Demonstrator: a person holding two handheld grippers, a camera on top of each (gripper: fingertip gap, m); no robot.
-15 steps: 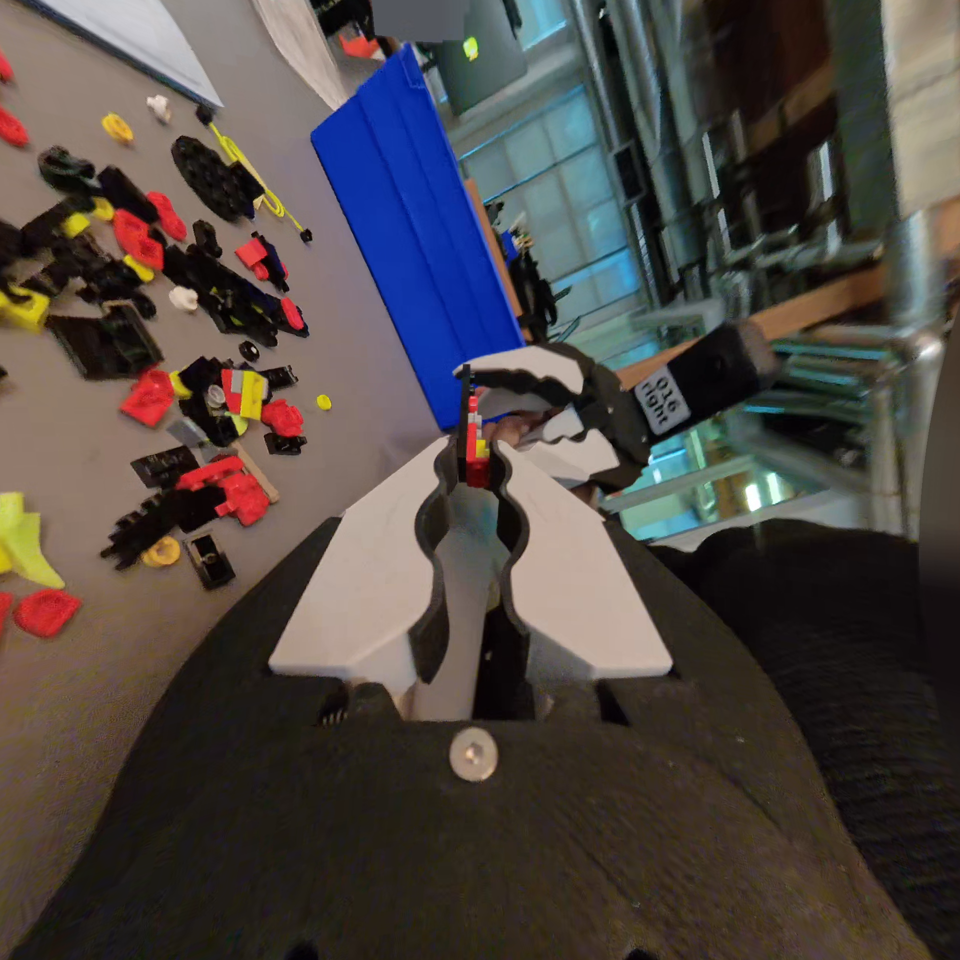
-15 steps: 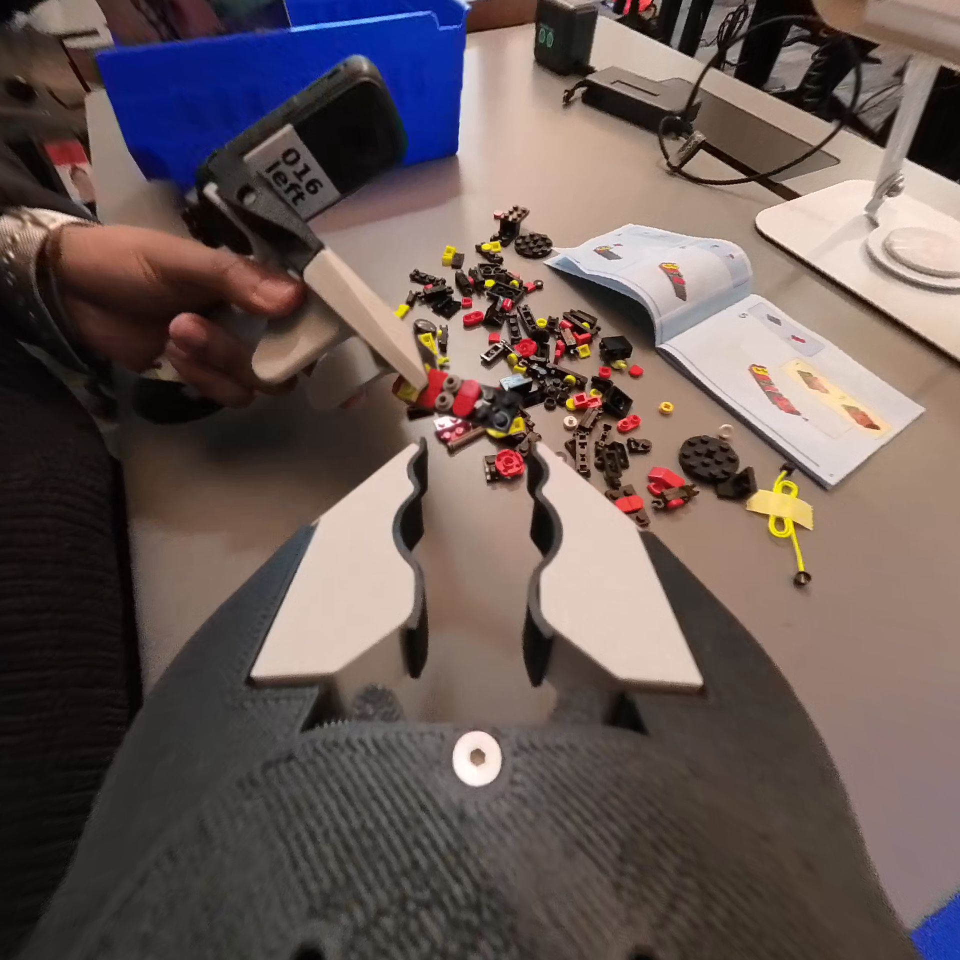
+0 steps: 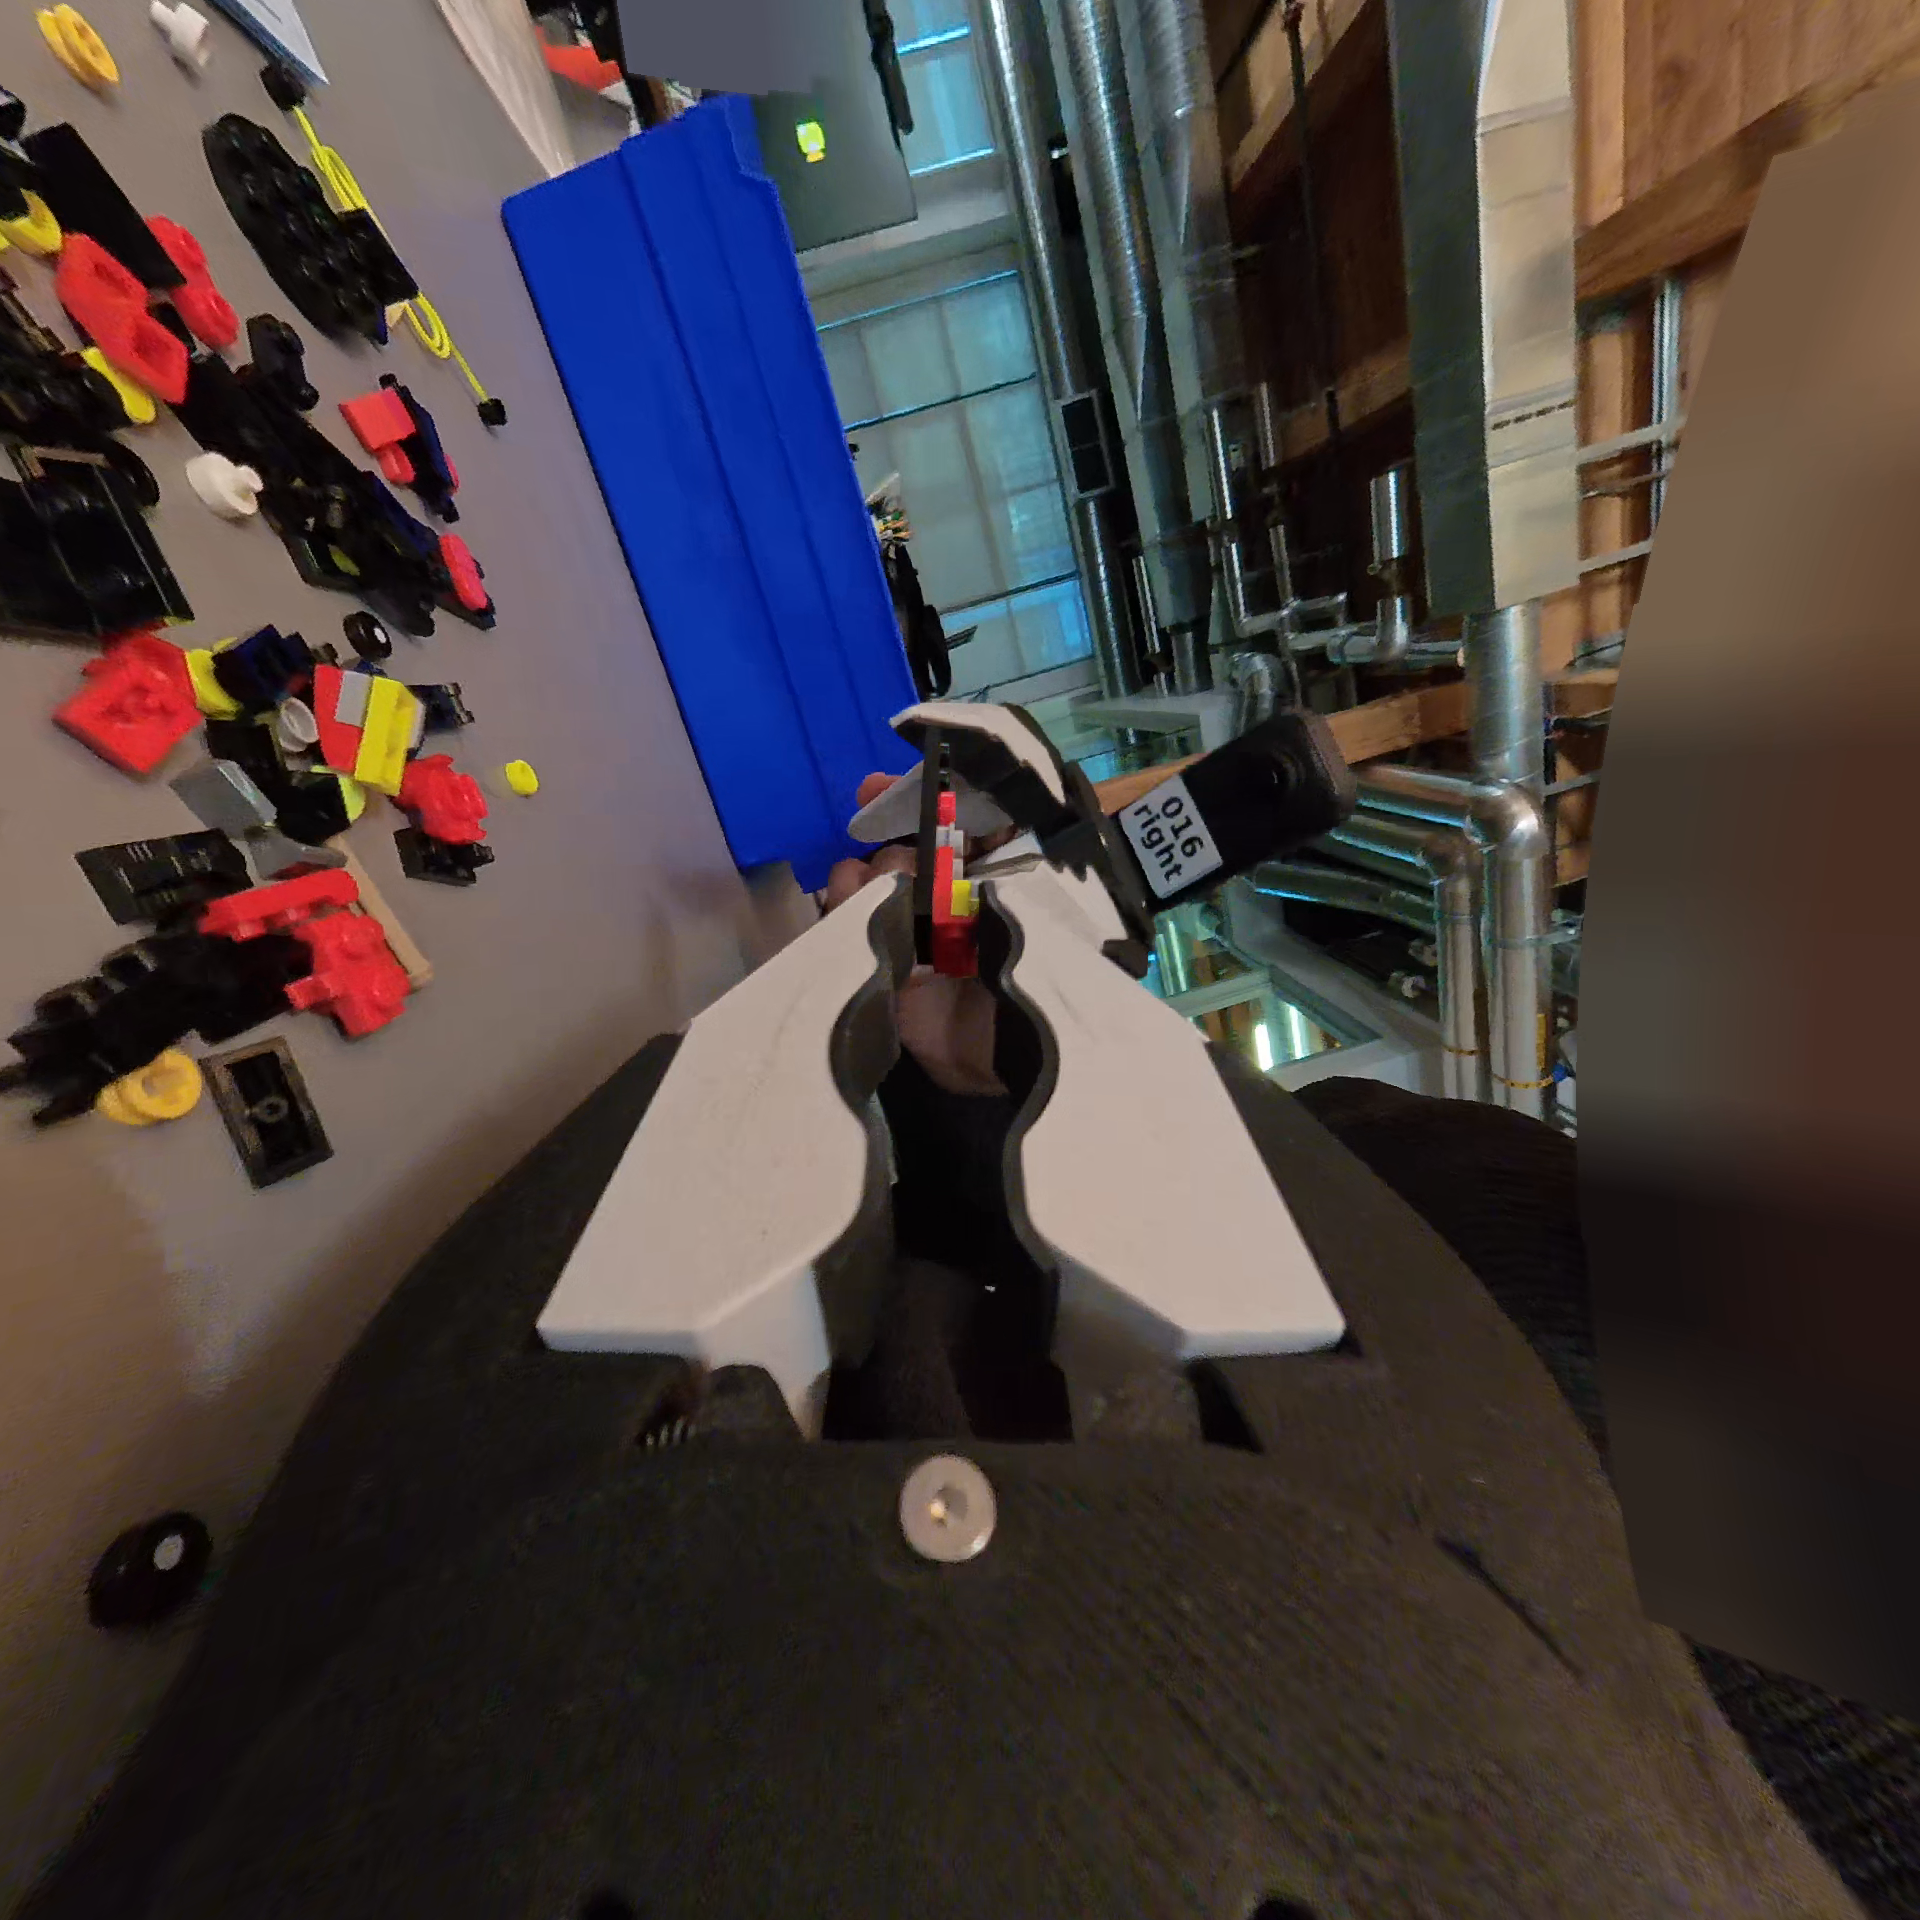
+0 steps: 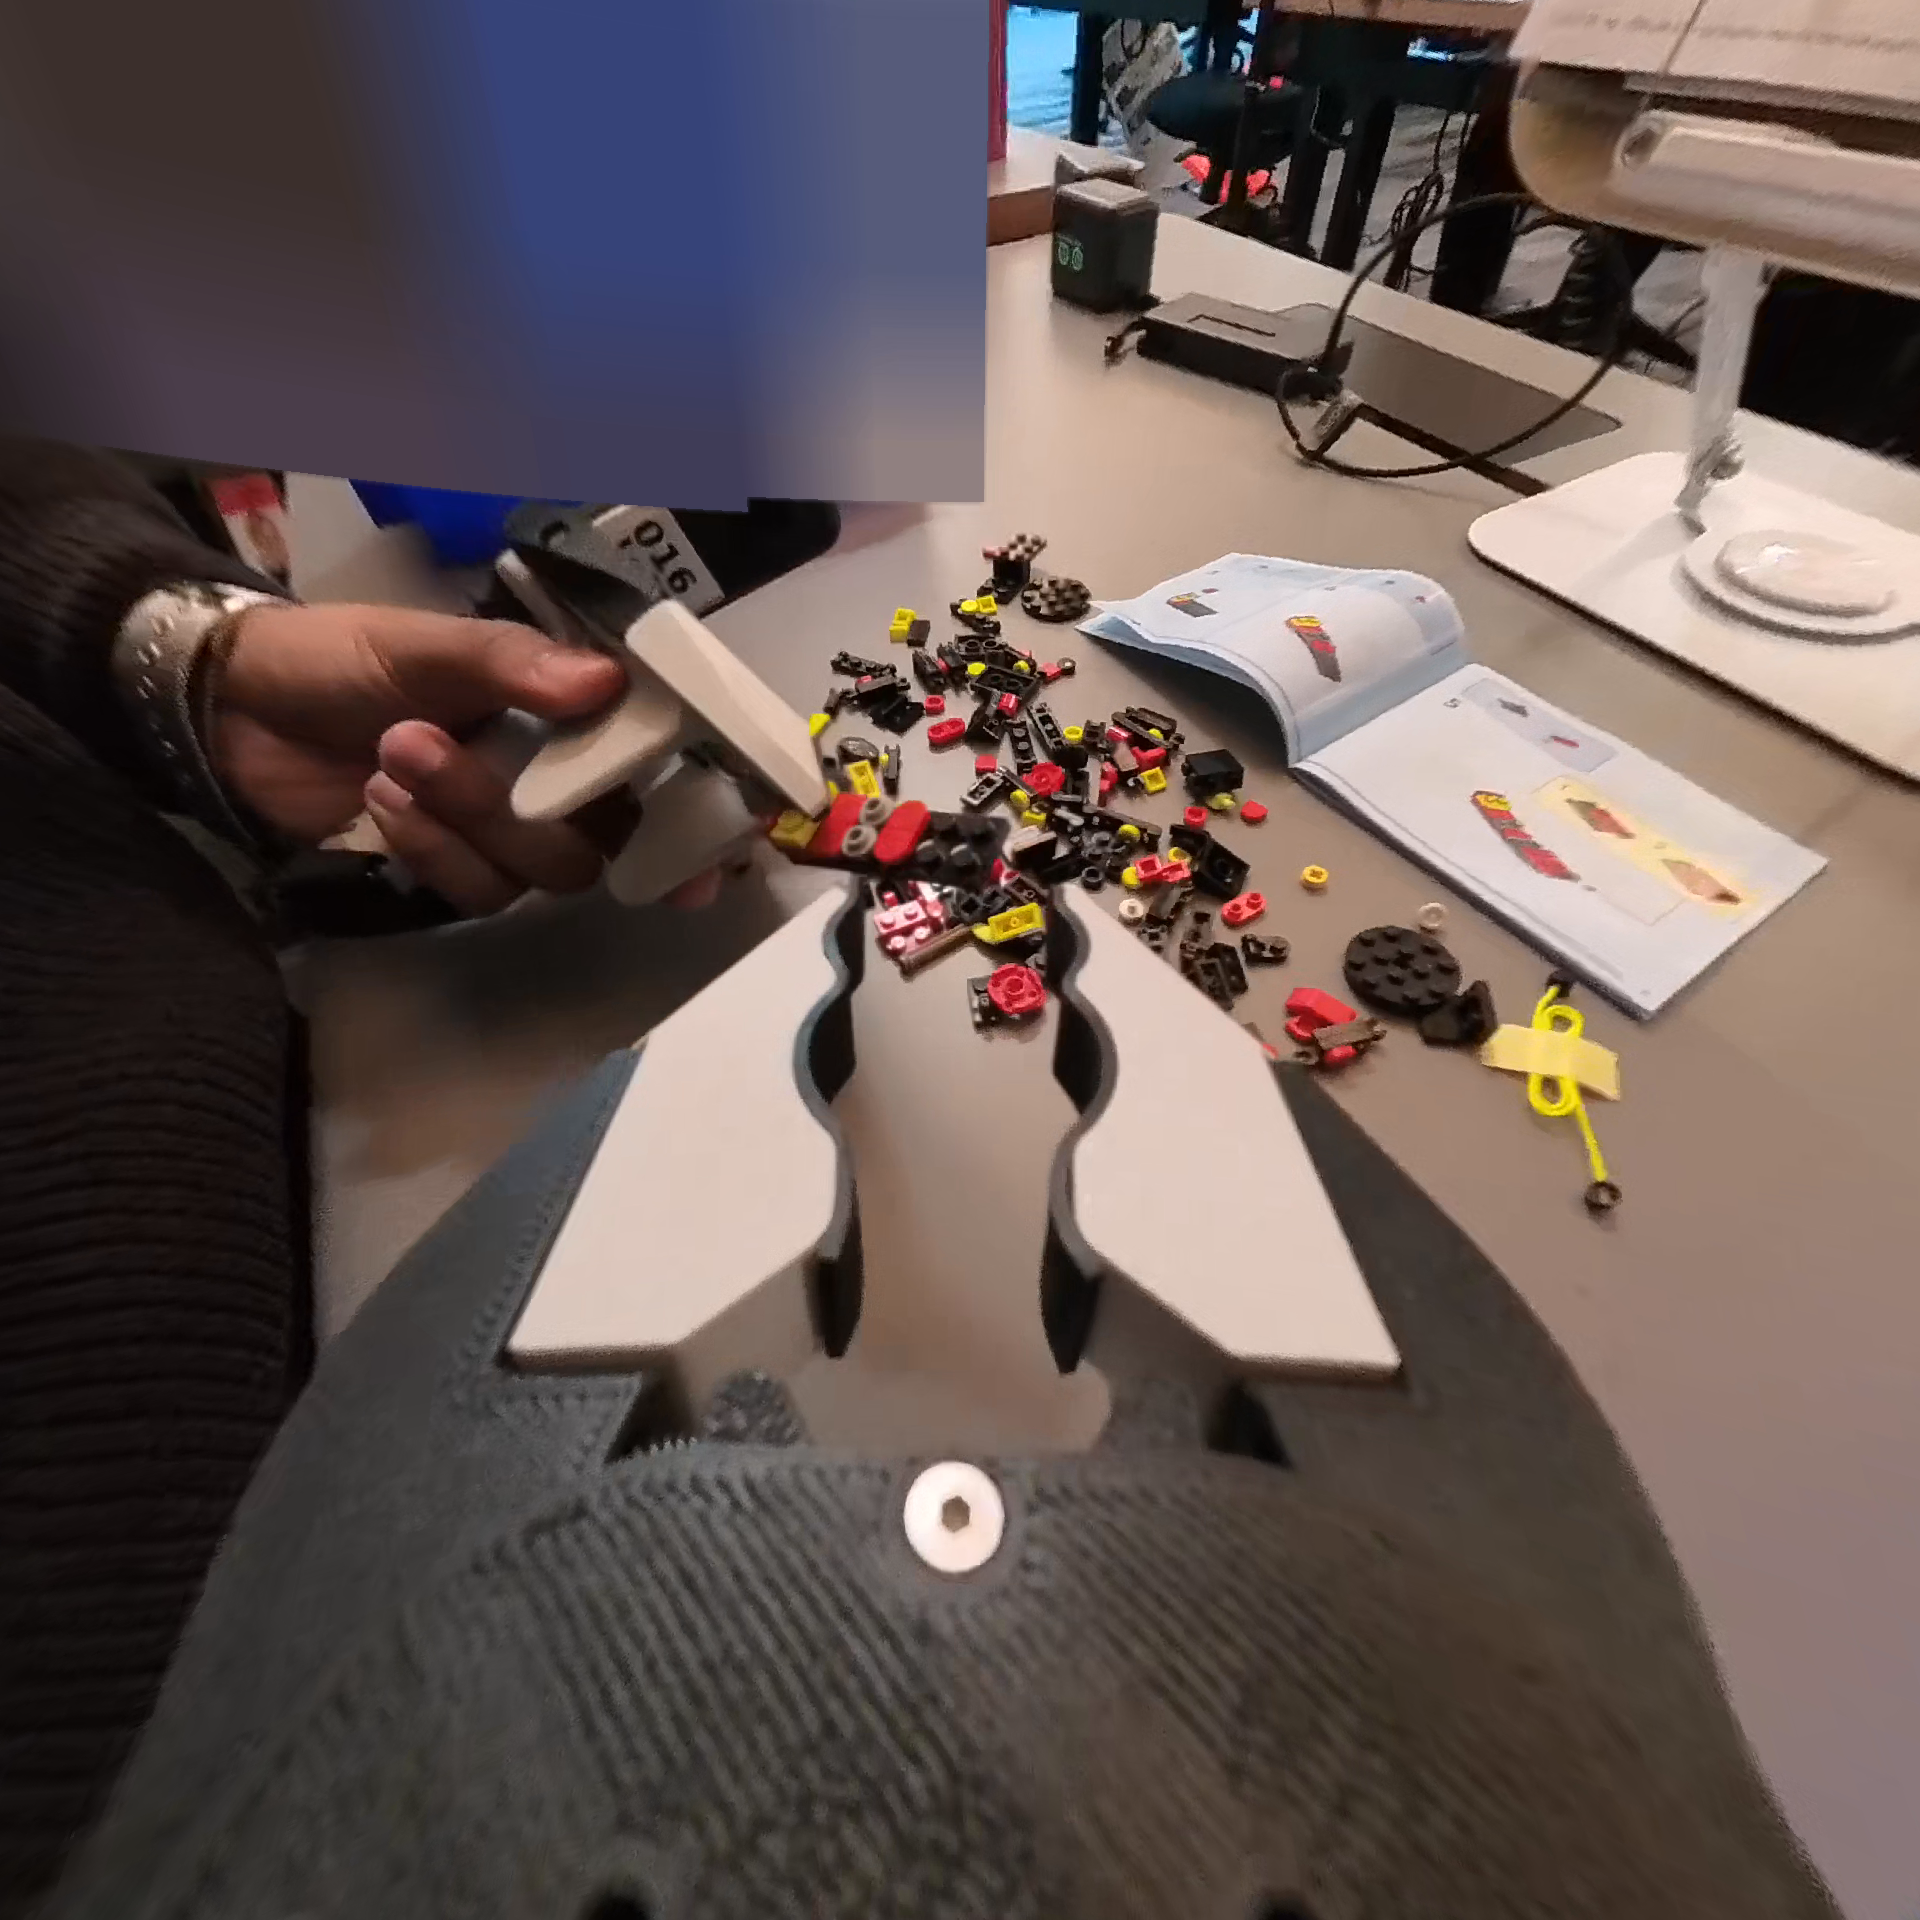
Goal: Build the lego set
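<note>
My left gripper [image 3: 940, 904] is shut on a small lego assembly [image 3: 943, 883] of black, red and yellow bricks, held edge-on above the table. In the right wrist view the same assembly [image 4: 883, 836] sticks out flat from the left gripper [image 4: 795, 821], held by a hand [image 4: 416, 727]. My right gripper [image 4: 956, 899] is open and empty, its tips just below the assembly's free end. It also shows in the left wrist view [image 3: 966, 790], right behind the assembly. Loose lego pieces [image 4: 1070, 810] lie scattered on the grey table [image 4: 1714, 1195].
An open instruction booklet [image 4: 1455, 769] lies right of the pile. A black round plate [image 4: 1403, 966] and a yellow string [image 4: 1553, 1070] lie near it. A white lamp base [image 4: 1704, 582] stands far right. A blue bin [image 3: 707, 468] stands behind the pieces. Cables and a black box sit at the back.
Both grippers have drawn closer together. The right gripper's tips now sit nearer the assembly held by the left gripper. Both grips are unchanged.
</note>
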